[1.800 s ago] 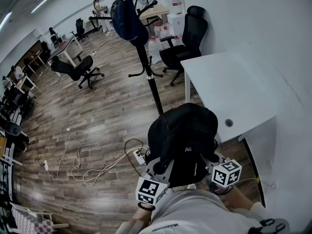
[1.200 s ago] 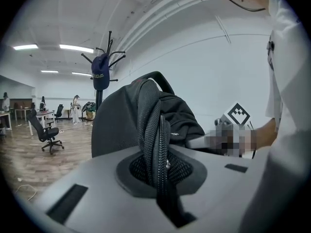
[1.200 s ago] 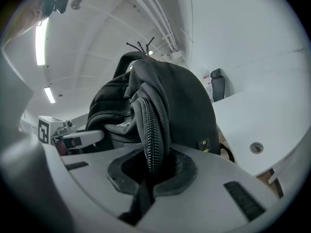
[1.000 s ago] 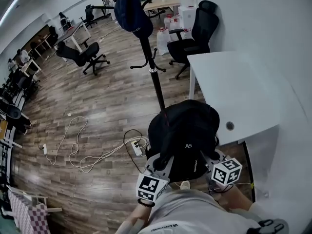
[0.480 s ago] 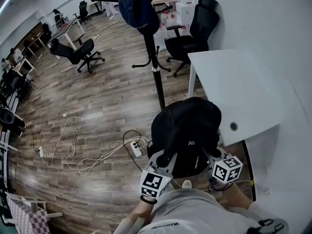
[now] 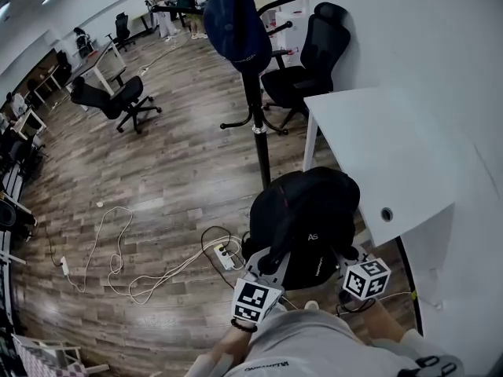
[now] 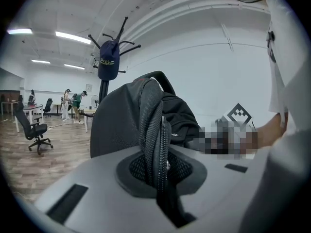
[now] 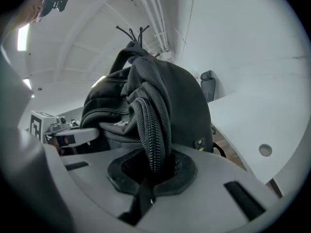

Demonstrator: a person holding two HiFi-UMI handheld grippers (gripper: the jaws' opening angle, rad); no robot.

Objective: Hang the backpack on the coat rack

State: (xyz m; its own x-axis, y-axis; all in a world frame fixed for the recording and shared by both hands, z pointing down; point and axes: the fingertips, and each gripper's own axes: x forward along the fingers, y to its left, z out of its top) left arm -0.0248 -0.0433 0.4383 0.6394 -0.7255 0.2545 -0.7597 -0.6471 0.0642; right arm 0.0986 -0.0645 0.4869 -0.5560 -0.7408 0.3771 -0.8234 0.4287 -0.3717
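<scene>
I hold a black backpack point(image 6: 302, 222) off the floor between both grippers, just in front of me. The left gripper point(image 7: 158, 171) is shut on one padded mesh shoulder strap point(image 7: 151, 130). The right gripper point(image 8: 150, 166) is shut on the other strap point(image 8: 153, 130). In the head view the left gripper point(image 6: 266, 267) and right gripper point(image 6: 346, 259) sit at the pack's near lower corners. The black coat rack point(image 6: 256, 100) stands just beyond the pack, its pole point(image 6: 262, 151) rising behind it. A dark blue bag point(image 6: 238, 23) hangs from its hooks, also seen as a blue bag point(image 7: 108, 62) in the left gripper view.
A white desk point(image 6: 393, 155) stands right of the rack, close to the backpack. A black office chair point(image 6: 302, 65) sits behind the desk. White and black cables with a power strip point(image 6: 224, 254) lie on the wooden floor at left. Another chair point(image 6: 106, 100) and desks stand farther back.
I have carried the backpack closer to the coat rack; the rack and its blue bag now appear larger and nearer. Both grippers kept their hold on the straps.
</scene>
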